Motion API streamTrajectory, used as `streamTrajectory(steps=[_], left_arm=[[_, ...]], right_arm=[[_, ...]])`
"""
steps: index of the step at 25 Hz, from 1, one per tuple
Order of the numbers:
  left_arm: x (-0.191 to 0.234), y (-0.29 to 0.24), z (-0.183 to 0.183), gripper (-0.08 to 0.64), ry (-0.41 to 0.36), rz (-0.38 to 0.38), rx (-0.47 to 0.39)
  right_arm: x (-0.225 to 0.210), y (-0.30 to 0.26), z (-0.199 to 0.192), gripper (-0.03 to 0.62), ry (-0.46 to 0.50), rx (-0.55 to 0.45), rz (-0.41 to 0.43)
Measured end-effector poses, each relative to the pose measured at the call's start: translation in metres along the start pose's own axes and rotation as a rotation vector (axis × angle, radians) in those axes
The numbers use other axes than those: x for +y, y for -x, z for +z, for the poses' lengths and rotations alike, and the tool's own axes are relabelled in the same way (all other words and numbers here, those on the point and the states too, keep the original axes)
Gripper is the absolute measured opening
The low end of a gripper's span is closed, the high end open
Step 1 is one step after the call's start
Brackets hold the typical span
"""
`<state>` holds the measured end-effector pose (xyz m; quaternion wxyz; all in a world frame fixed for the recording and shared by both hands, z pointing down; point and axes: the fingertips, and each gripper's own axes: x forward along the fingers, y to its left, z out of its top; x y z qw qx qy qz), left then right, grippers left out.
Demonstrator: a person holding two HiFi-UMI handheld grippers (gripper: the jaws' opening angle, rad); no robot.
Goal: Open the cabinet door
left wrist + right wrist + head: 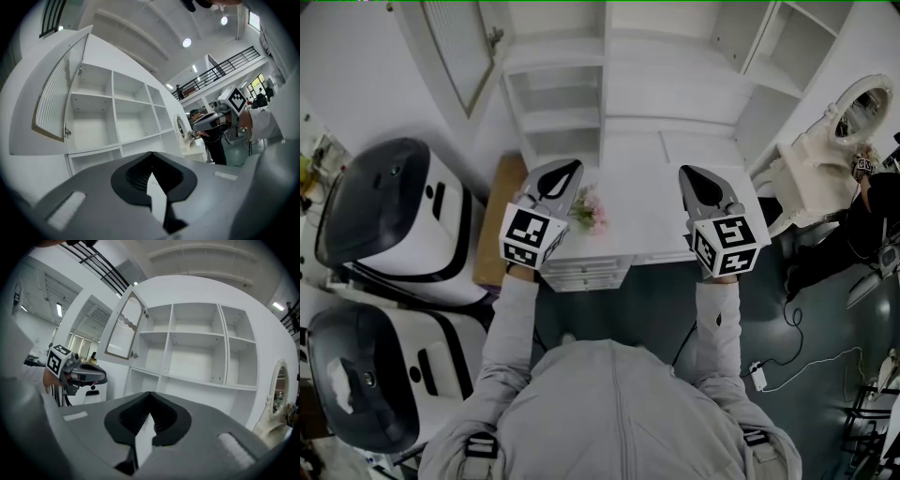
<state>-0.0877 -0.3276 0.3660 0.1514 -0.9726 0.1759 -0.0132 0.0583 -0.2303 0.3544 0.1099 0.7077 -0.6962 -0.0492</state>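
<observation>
The white cabinet (581, 94) stands open in front of me, its shelves bare. Its slatted door (455, 52) is swung out to the left; it also shows as the door (56, 93) in the left gripper view and the door (124, 326) in the right gripper view. My left gripper (567, 171) hovers shut over the white desk top (647, 220), holding nothing. My right gripper (694, 176) hovers beside it, also shut and empty. Both point level at the shelves, well short of them. Each gripper sees the other: right gripper (206, 123), left gripper (86, 373).
A small pink flower bunch (591, 211) sits on the desk by the left gripper. Two white-and-black machines (389, 220) (366, 375) stand at the left beside a brown board (497, 220). A white vanity mirror (861, 108) and a person (862, 220) are at right; a power strip (757, 375) lies on the floor.
</observation>
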Motion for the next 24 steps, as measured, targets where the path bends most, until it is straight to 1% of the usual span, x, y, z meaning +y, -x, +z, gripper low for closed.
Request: streamTrajectory(steps=[10, 18, 24], left_arm=[[-0.006, 0.000, -0.005, 0.018, -0.014, -0.018, 0.017], [-0.008, 0.000, 0.000, 0.017, -0.030, -0.023, 0.005], [-0.005, 0.003, 0.005, 0.017, -0.032, -0.008, -0.009]], right_arm=[[0.008, -0.003, -0.001, 0.000, 0.006, 0.007, 0.008], [0.014, -0.002, -0.001, 0.000, 0.008, 0.009, 0.016], [0.019, -0.003, -0.002, 0.000, 0.014, 0.009, 0.023]])
